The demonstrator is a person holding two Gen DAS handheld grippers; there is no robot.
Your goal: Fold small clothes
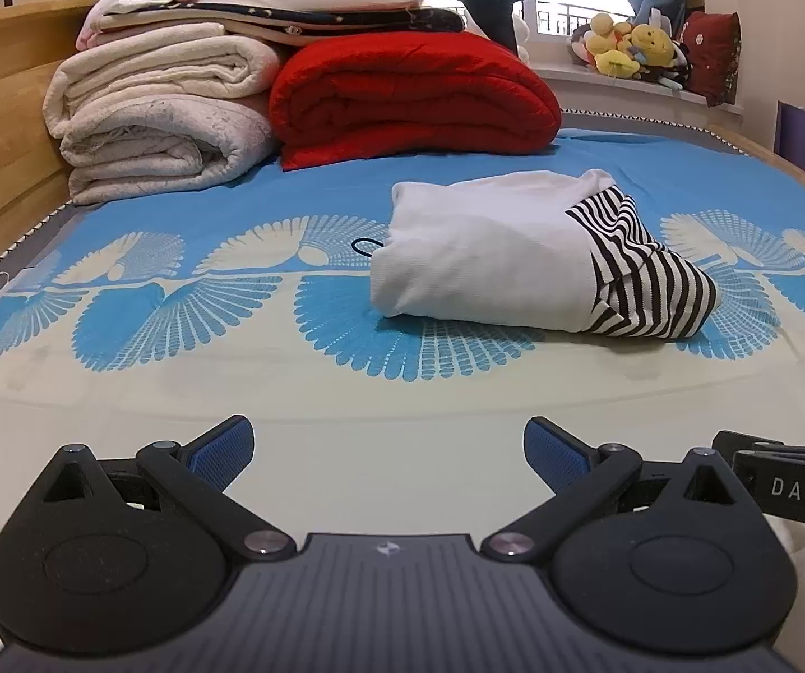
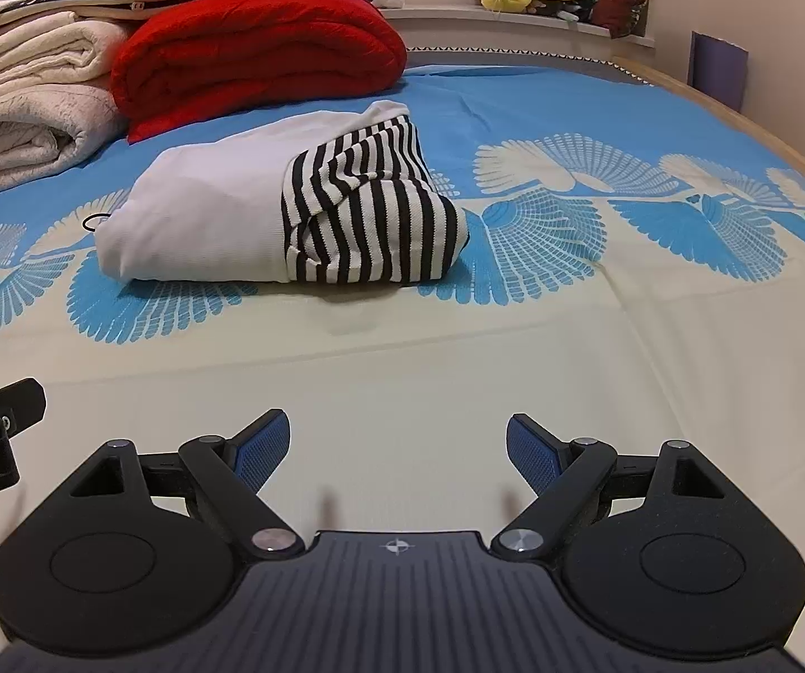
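Both claws are hovering low over the bed, the left claw and the right claw each spread wide and gripping nothing. The white and striped garment is lying ahead of them as a compact bundle on the blue patterned sheet, near the red blanket but apart from it. Judged from its shape, folding is looking nearly complete; any finishing touch is calling for pinching the loose striped edge lightly and pressing it flat.

Your left gripper and right gripper showing matte black linkages, silver pivot screws, blue textured pads, ribbed grey housings.
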